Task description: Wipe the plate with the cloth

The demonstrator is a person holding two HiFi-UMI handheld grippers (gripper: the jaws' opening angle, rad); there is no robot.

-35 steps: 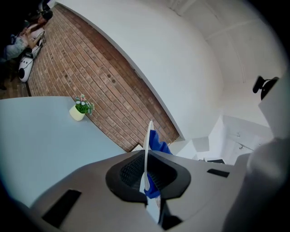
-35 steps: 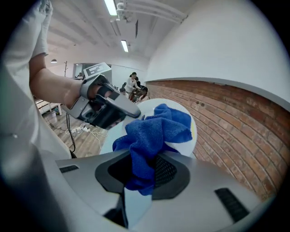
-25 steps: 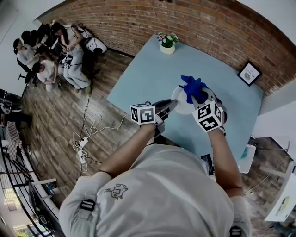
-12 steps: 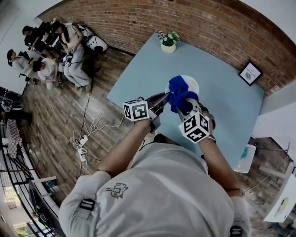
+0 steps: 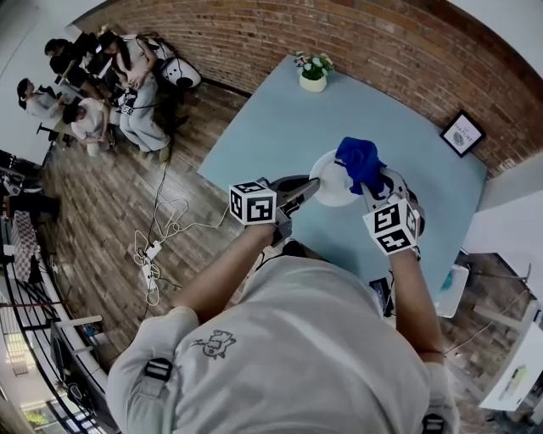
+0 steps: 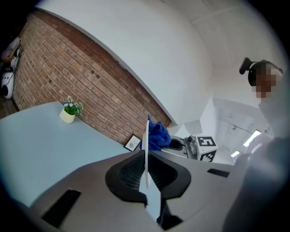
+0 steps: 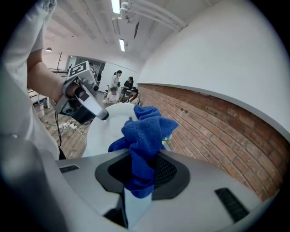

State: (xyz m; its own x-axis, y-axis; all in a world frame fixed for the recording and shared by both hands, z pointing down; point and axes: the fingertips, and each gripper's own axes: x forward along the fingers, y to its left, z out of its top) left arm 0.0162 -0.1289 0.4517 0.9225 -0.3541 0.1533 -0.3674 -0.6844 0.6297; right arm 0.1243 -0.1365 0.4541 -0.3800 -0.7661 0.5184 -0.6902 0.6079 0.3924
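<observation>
Clear run ahead, obstacles only at the far edge
Ahead of the left gripper (image 5: 310,186) the table (image 5: 271,127) lies bare up to the flower pot (image 5: 313,72); beyond the right gripper (image 5: 372,190) a picture frame (image 5: 463,134) stands by the brick wall (image 5: 254,42).

Your pale blue bench (image 5: 271,127) stands against a brick wall (image 5: 382,51) on a wood floor (image 5: 102,220); strip lights (image 7: 116,6) glow overhead.

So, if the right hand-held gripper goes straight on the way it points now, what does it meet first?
Probably the round white plate, just beyond the blue cloth in its jaws; the cloth would touch first, though depth is unclear.
</observation>
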